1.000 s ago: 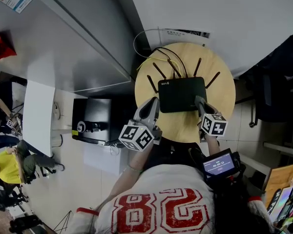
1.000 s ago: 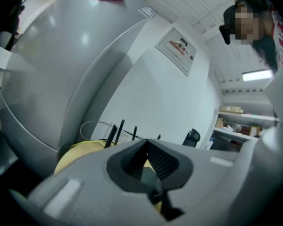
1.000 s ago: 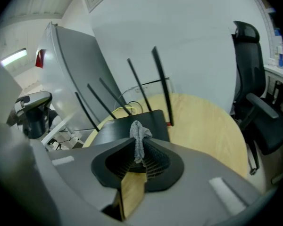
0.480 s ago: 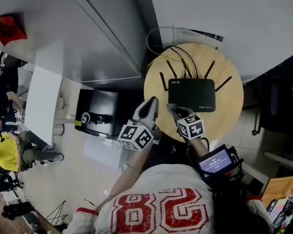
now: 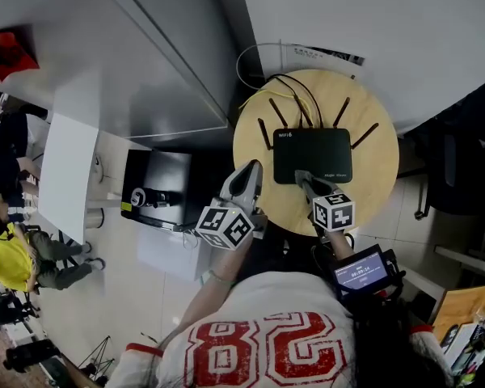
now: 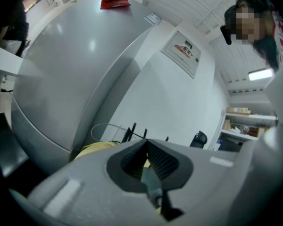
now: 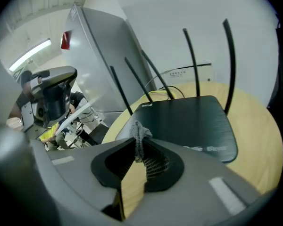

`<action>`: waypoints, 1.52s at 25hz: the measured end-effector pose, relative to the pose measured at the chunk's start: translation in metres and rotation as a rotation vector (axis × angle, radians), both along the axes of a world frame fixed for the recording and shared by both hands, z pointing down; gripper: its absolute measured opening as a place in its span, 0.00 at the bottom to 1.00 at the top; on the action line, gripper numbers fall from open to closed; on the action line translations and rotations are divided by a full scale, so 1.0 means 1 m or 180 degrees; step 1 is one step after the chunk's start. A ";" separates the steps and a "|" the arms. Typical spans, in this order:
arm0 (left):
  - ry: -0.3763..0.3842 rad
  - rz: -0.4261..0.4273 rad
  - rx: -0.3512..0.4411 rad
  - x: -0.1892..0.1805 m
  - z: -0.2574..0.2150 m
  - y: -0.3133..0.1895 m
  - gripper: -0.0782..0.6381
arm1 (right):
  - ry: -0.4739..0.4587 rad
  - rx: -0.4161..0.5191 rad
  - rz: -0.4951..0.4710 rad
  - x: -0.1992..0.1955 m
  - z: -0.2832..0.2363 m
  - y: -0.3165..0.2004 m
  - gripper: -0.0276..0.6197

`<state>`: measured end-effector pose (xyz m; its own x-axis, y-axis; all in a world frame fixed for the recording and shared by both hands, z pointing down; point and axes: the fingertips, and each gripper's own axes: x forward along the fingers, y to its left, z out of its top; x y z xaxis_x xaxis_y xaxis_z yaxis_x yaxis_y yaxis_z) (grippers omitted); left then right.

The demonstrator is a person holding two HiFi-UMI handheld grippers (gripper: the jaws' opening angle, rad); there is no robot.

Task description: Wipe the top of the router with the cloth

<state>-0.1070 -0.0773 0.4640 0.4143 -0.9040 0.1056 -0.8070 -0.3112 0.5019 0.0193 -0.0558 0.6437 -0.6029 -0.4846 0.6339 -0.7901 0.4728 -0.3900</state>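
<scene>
Grey cloth risk: only a small tuft of the cloth (image 7: 139,134) is seen pinched at the jaw tips. It could be pulled free if it is dragged hard across the casing, and the bare jaw tips would then scrape the plastic.
Router shift risk: the router (image 5: 312,154) lies unheld on the round wooden table (image 5: 376,194) (a light casing, by the look of it). A sideways push could slide it toward the rim or tug the cables (image 5: 295,94) that run off its far side.
Antenna risk: the upright antennas (image 7: 193,60) along the far edge could be knocked if a stroke is carried too far up the frame.
Right gripper: the right gripper (image 5: 301,176) is clamped on the cloth, with the tuft poking up past the jaw tips. In the head view it is placed at the lower left edge of the router. Whether the cloth is pressed onto the top surface cannot be told.
Left gripper: the left gripper (image 5: 253,170) is seen with its jaws brought together and nothing between them. It is held just off the table's left rim and is not touching the router.
Router position: it is set near the middle of the table, right of centre in the upper half of the head view, and it fills the middle of the right gripper view.
</scene>
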 end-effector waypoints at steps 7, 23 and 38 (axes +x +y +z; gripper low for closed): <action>0.0029 0.0272 0.0008 0.038 0.001 -0.008 0.10 | 0.0041 -0.0016 0.0670 0.081 0.002 -0.005 0.11; -0.0044 0.0291 -0.0015 0.064 0.002 -0.017 0.10 | 0.0018 0.0138 0.1136 0.176 -0.004 -0.047 0.11; -0.0158 -0.0040 -0.0091 0.040 0.005 -0.012 0.10 | 0.0228 0.0274 0.0504 0.171 0.020 -0.094 0.11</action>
